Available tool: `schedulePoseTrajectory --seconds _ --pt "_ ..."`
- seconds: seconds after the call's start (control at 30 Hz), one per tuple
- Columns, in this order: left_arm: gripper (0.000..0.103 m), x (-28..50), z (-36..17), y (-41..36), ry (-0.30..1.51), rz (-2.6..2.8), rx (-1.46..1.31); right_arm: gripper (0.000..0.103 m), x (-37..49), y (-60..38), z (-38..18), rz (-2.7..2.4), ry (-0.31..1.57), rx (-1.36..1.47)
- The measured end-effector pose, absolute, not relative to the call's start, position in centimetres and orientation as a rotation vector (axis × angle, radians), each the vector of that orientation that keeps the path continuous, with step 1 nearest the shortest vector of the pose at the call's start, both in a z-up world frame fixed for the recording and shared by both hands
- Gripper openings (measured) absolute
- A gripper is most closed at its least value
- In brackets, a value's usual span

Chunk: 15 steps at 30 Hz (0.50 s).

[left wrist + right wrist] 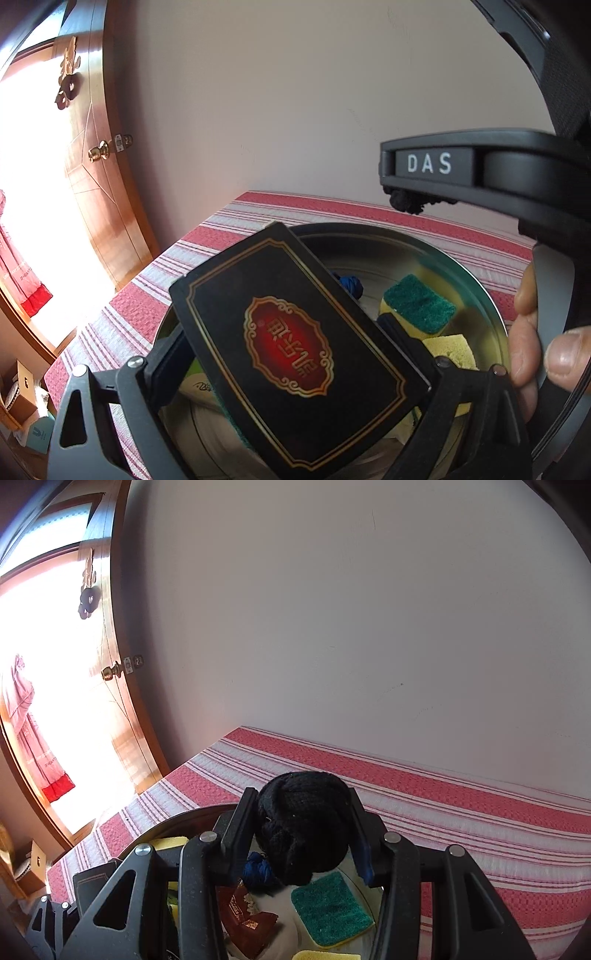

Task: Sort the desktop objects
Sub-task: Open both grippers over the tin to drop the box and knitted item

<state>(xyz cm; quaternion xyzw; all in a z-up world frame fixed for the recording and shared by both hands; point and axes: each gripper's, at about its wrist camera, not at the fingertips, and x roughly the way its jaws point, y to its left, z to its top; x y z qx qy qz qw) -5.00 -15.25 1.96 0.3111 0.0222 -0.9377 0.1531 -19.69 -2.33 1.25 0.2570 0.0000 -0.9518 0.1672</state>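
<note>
Left gripper (295,354) jaws grip a black card box (295,347) edge-on over the round metal tray (480,291) of sponges (419,306), right gripper (303,834) jaws clamp a black knitted bundle (304,823) above the same tray; risk: box pivots out, or grippers collide overhead.

Both grippers (295,354) (303,830) are showing matte black plastic arms with triangular cutouts, silver screws, one bearing white "DAS" lettering.
</note>
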Motion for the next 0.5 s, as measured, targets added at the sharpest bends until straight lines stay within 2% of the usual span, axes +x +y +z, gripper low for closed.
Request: schedulePoseTrajectory --seconds 0.3,0.43,0.47,0.5 --pt "0.095 -5.8 1.4 -15.2 0.043 -2.677 0.926 0.049 -22.1 -3.0 0.0 -2.621 0.003 0.859" --pt "0.095 -5.8 1.1 -15.3 0.057 -2.668 0.952 0.049 -23.1 -4.2 -0.2 -2.564 0.073 0.914" --pt "0.095 -5.8 1.0 -15.3 0.057 -2.661 0.958 0.051 -23.4 -4.7 -0.4 -2.533 0.11 0.946" --pt "0.095 -5.9 1.0 -15.3 0.051 -2.654 0.968 0.057 -23.7 -5.3 -0.6 -2.513 0.155 0.978"
